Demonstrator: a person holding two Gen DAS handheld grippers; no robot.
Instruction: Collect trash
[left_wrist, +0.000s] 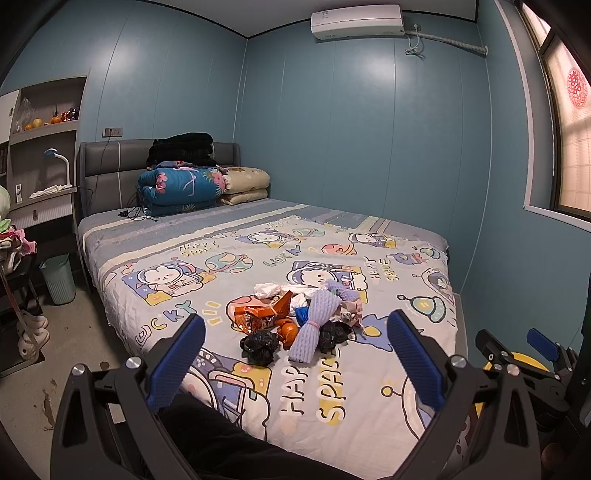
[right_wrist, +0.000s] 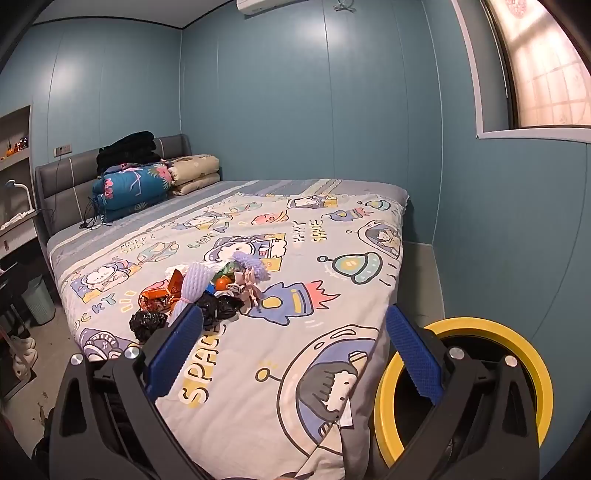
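A pile of trash (left_wrist: 299, 317) lies on the bed's cartoon-print cover: orange wrappers (left_wrist: 258, 314), purple foam netting (left_wrist: 314, 321), crumpled black bags (left_wrist: 258, 345), white tissue (left_wrist: 267, 290). The pile also shows in the right wrist view (right_wrist: 195, 295). My left gripper (left_wrist: 295, 362) is open and empty, just short of the pile. My right gripper (right_wrist: 295, 354) is open and empty, over the bed's near corner, right of the pile. A yellow-rimmed bin (right_wrist: 480, 328) stands by the bed's corner, under the right gripper.
Folded quilts (left_wrist: 181, 188) and a black garment are stacked at the headboard. A light green waste basket (left_wrist: 58, 277) stands on the floor left of the bed. Shelves (left_wrist: 40, 129) and slippers (left_wrist: 31, 332) are at the left. The blue wall and a window are at the right.
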